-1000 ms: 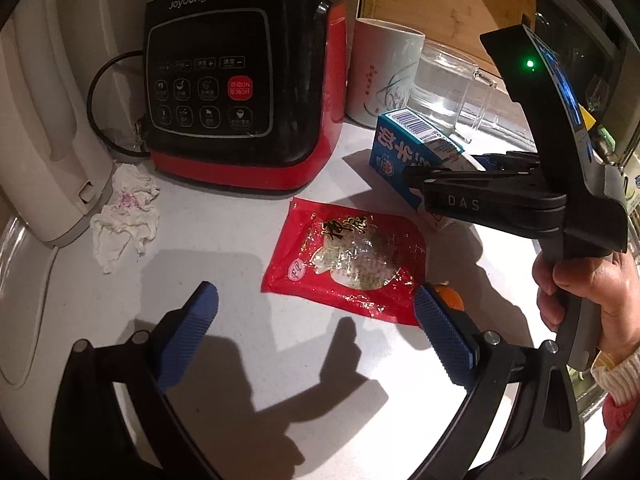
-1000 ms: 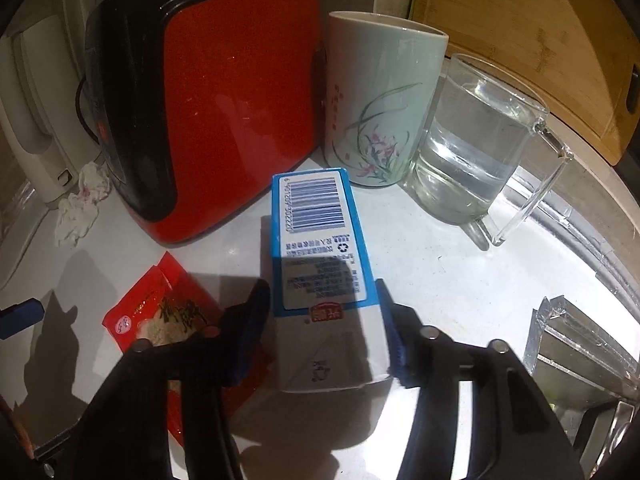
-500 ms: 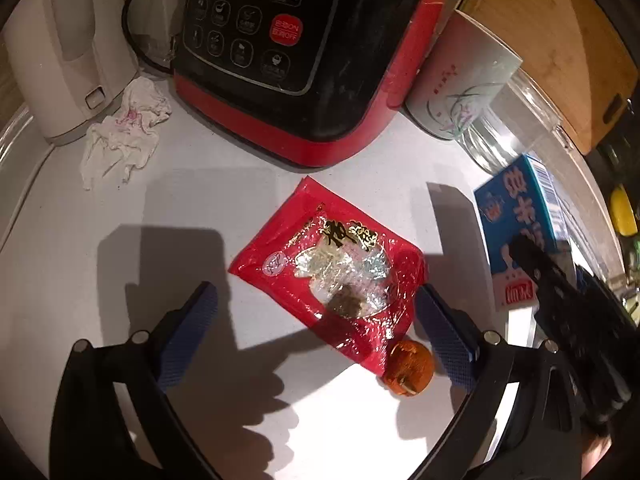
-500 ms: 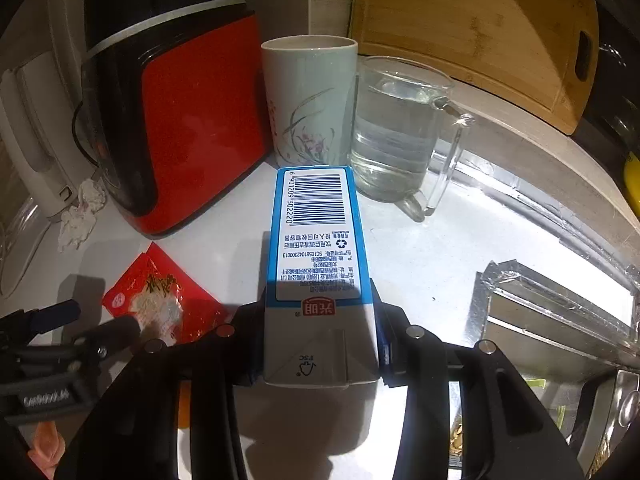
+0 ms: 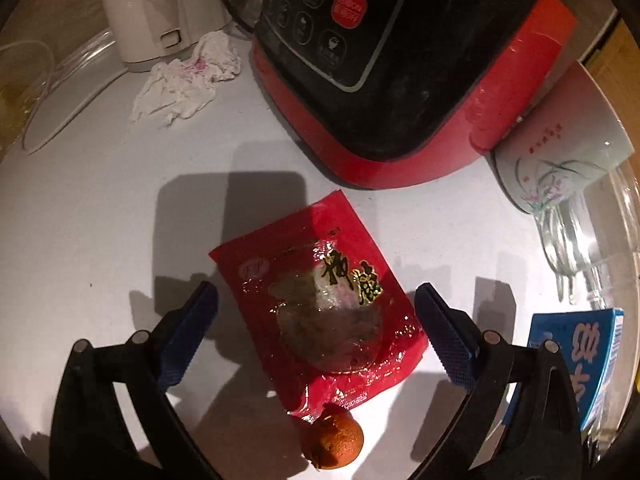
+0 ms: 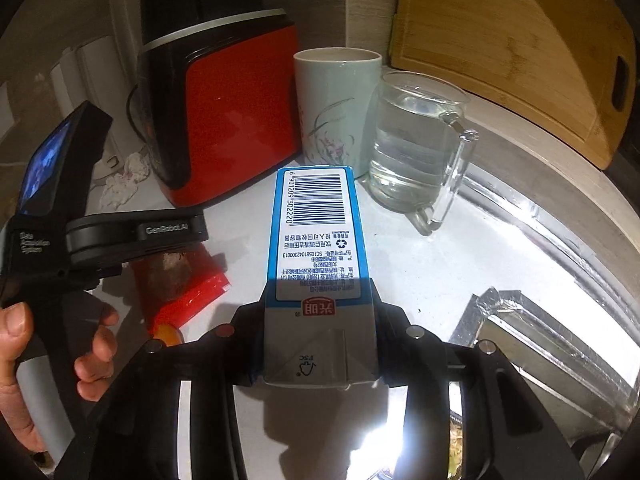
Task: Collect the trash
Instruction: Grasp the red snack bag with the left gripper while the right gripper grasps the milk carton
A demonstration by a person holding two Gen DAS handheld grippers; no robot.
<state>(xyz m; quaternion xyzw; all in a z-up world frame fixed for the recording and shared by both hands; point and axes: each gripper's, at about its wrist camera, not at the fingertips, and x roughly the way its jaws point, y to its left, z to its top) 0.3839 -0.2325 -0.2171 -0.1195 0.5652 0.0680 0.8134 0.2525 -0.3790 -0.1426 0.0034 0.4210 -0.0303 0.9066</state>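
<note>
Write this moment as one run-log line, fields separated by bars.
right tongs: shut on milk carton | left tongs: open over red wrapper | crumpled tissue: uncollected

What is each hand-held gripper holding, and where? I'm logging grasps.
Right hand-held gripper: blue milk carton, clamped across its sides at the near end. Left hand-held gripper: nothing, open over the red wrapper.

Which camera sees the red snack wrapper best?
The left wrist view. There the wrapper lies flat on the counter, nearly whole, between the open left gripper fingers, its clear window and gold lettering showing. In the right wrist view, only part of it peeks out, shadowed under the left gripper's body.
</note>
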